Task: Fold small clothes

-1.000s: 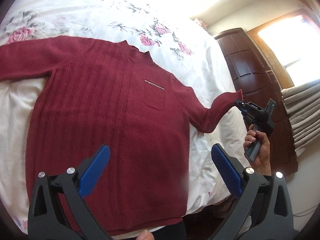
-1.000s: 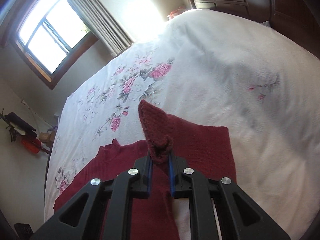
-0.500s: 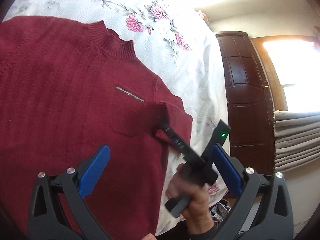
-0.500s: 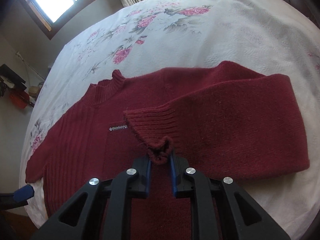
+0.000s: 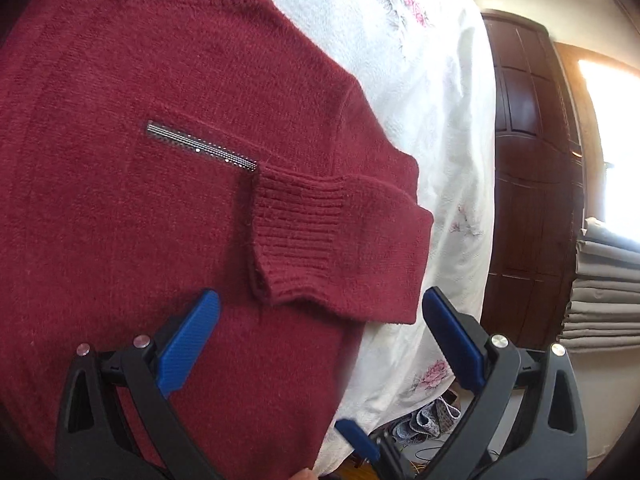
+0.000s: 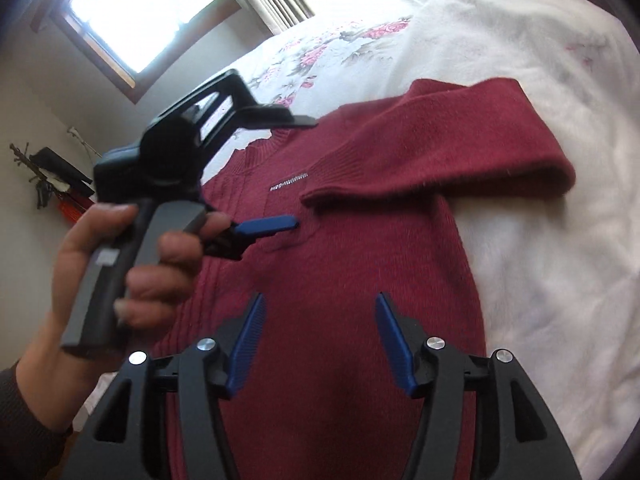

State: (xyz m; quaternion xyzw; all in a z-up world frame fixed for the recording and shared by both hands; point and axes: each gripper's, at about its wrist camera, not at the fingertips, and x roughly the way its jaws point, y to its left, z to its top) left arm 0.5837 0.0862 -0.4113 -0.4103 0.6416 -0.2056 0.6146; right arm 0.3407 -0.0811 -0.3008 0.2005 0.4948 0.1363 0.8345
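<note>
Floral bedspread (image 6: 540, 92) under a maroon knit sweater (image 5: 120, 200), sleeve cuff (image 5: 296, 236) now dropped just beside the chest pocket trim (image 5: 200, 146), right hand-held gripper (image 6: 320, 344) newly unclenched, left hand-held gripper (image 5: 320, 340) agape: first sleeve fold apparently done.

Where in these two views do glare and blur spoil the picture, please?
Left wrist view: the window at the right edge is blown out; the sweater is sharp. Right wrist view: the window glares white, the hand holding the left gripper is blurred, and edges curve with fisheye distortion.
</note>
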